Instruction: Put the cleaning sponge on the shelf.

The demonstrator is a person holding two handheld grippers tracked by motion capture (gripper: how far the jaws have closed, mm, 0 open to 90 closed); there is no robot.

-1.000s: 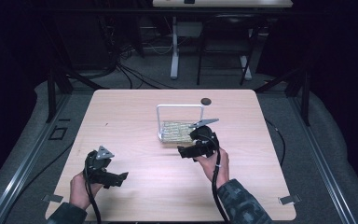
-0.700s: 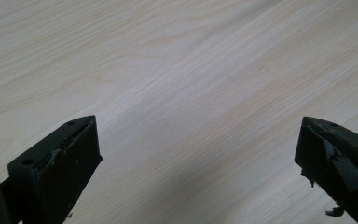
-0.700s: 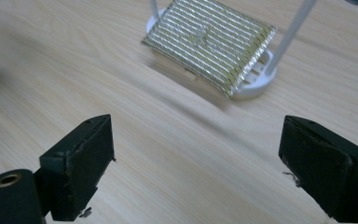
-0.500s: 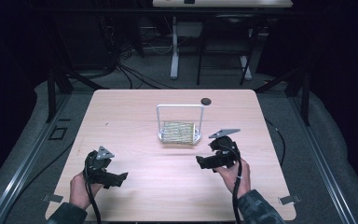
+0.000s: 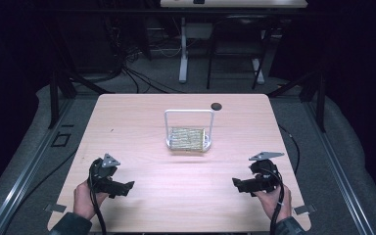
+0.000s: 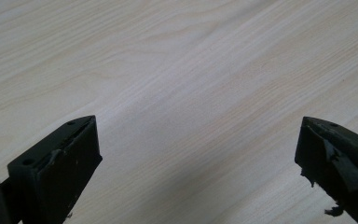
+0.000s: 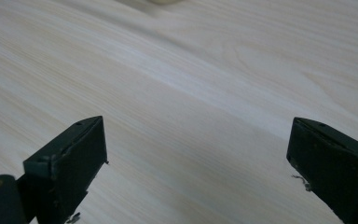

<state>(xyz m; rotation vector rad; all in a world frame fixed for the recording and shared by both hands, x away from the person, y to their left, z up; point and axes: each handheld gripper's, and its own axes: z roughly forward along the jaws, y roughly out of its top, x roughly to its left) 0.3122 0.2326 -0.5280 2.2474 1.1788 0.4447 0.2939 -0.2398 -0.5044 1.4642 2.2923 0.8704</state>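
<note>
Two handheld tools, both matte black, sit near the front edge of the table (image 5: 142, 122). The left tool (image 5: 125, 186) has a chunky black body topped by a grey three-cornered plate, and a black cable trails from it toward the table's front edge. The right tool (image 5: 238, 184) looks the same, with its own grey plate and black cable. A dark sleeve covers each forearm at that front edge. Seen close in the gripper views, each tool (image 6: 198, 154) ends in two thick, blocky black jaws with flat inner faces, small screw holes on top, and scuffed, frayed edges. The right tool (image 7: 198, 154) also shows a round black barrel beside one jaw.
</note>
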